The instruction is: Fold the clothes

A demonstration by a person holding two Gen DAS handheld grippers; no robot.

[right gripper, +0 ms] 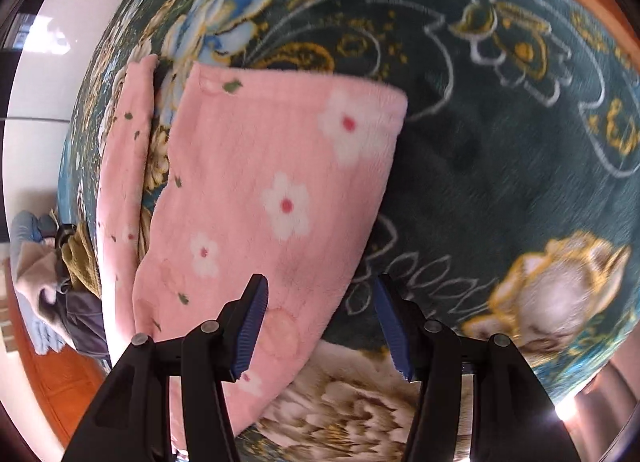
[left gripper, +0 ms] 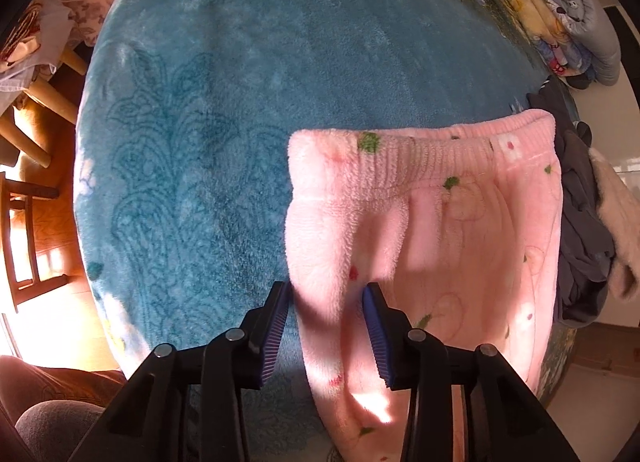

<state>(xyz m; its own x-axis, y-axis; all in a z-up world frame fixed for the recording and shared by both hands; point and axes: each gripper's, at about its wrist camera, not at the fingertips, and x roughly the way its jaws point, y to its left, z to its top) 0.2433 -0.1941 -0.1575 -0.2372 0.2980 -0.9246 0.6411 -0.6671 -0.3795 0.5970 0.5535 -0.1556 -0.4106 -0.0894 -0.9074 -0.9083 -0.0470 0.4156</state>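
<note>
Pink fleece trousers (left gripper: pixel 460 229) with white flowers lie on a teal plush blanket (left gripper: pixel 220 101), with their ribbed waistband (left gripper: pixel 420 149) at the far end. My left gripper (left gripper: pixel 328 294) points down at their left edge, and its blue pads press on a raised fold of the pink cloth. In the right wrist view a trouser leg (right gripper: pixel 272 181) lies flat on the dark flowered part of the blanket (right gripper: pixel 500 181), with the other leg (right gripper: pixel 124 149) to its left. My right gripper (right gripper: pixel 322 286) hovers open over the leg's right edge, its pads clear of the cloth.
Folded quilts (left gripper: pixel 560 21) are stacked at the far right. A heap of dark and beige clothes (left gripper: pixel 580 229) lies at the bed's right edge, and the same heap of clothes (right gripper: pixel 48 282) shows at the left of the right wrist view. Wooden chairs (left gripper: pixel 28 221) stand on the floor at left.
</note>
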